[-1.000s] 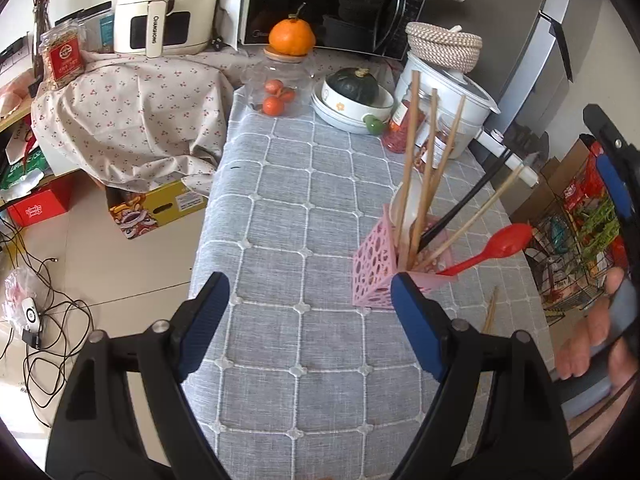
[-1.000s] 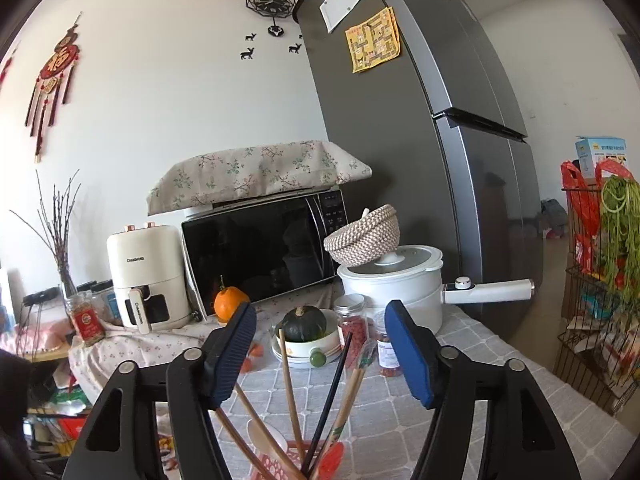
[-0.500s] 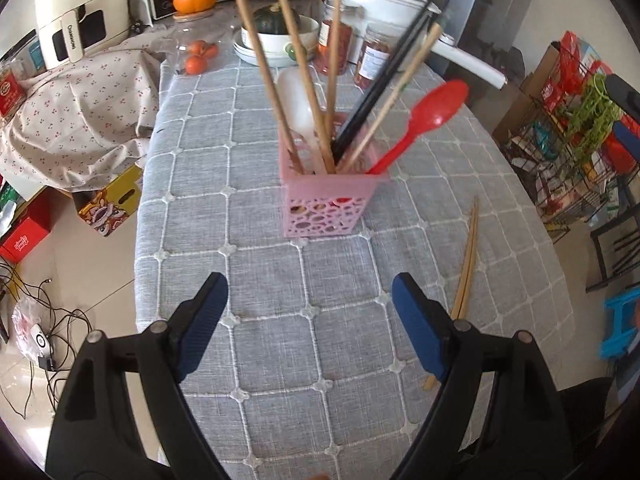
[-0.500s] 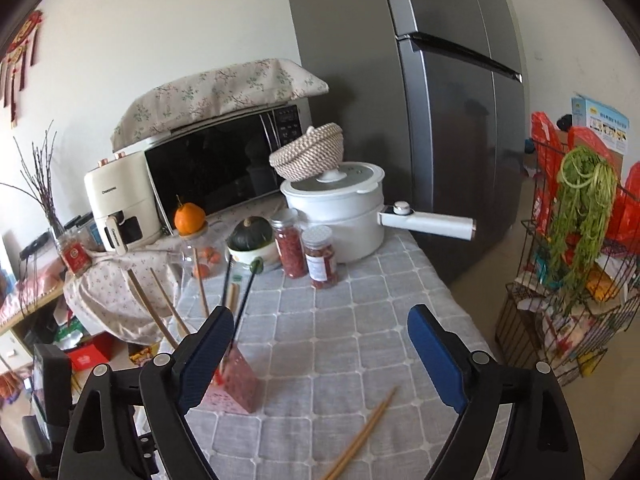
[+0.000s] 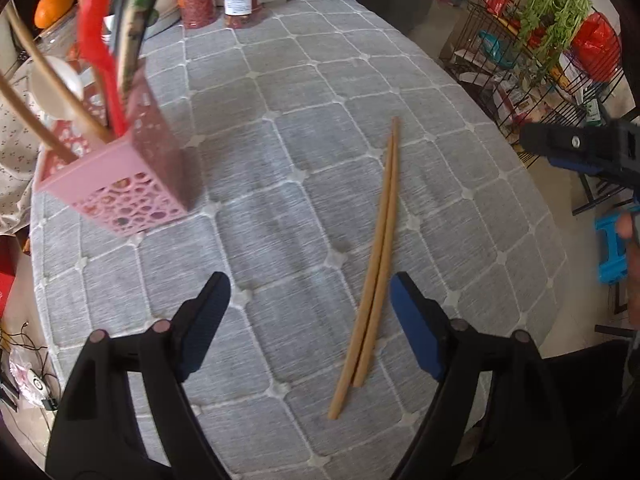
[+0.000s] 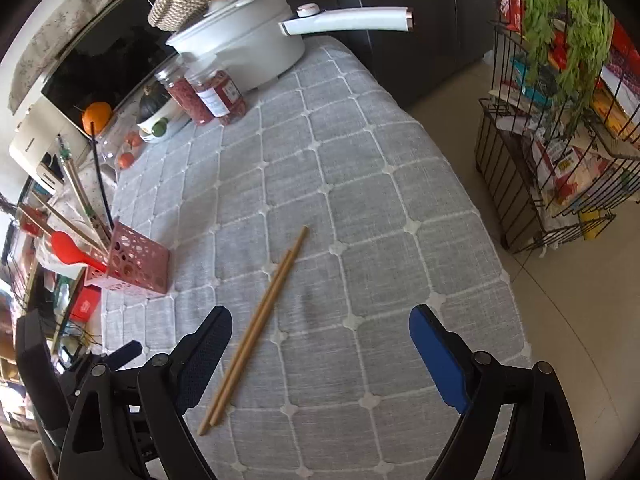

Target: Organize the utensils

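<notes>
Two wooden chopsticks (image 5: 378,248) lie together on the table (image 5: 460,160), long axis toward 12–1 o'clock, near ends between the left gripper's (image 5: 310,322) wide-open, empty jaws (right gripper (image 6: 320,354) equally open); pink holder (image 5: 132,176) at 10 o'clock.

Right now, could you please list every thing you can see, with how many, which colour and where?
chopsticks: 2, tan, flat on cloth, side by side
holder: 1, pink, cloth's left, holding utensils
spoon: 1, red, in holder
cloth: 1, grey, covers table
jars: 2, red contents, beside pot
pot: 1, white, far end
orange: 1, by microwave
rack: 1, black wire, right of table
left claw: open, over chopsticks
right claw: open, near chopsticks
</notes>
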The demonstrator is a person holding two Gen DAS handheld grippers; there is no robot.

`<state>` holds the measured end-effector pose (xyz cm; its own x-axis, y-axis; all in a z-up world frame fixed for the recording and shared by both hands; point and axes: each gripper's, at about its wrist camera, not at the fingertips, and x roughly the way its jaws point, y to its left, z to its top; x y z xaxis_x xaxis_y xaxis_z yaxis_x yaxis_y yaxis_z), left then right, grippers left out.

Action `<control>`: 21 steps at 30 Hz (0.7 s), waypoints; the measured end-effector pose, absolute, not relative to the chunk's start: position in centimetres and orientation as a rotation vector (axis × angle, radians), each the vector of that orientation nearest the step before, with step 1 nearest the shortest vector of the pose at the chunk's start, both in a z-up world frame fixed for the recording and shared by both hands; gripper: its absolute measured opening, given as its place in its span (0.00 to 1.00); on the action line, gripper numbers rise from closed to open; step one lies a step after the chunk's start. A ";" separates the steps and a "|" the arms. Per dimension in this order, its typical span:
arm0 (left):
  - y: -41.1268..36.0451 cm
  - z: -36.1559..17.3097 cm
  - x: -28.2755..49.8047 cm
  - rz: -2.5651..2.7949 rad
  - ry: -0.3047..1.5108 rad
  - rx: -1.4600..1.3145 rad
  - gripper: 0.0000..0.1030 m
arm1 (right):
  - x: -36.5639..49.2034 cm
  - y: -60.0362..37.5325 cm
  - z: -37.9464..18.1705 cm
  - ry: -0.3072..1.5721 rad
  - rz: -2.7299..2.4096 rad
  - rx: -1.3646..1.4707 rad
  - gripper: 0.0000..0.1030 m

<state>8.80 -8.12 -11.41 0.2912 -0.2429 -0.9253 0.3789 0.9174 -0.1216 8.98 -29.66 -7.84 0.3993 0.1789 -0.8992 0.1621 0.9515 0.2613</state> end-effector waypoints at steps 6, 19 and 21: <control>-11.2 -13.7 11.1 -0.489 1.288 -0.026 0.17 | 8.8 -31.4 -8.4 1.184 0.004 0.324 0.89; -13.7 -14.2 12.7 -0.488 1.274 -0.011 0.09 | 9.3 -32.6 -7.7 1.173 0.016 0.338 0.89; -13.8 -14.7 12.9 -0.481 1.279 0.011 0.09 | 9.3 -32.9 -7.8 1.176 0.012 0.347 0.89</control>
<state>12.86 -13.80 -14.68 0.2027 -0.3381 -0.9190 0.3506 0.9014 -0.2542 9.34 -32.89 -7.77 0.3911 0.1889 -0.9008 0.1708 0.9468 0.2727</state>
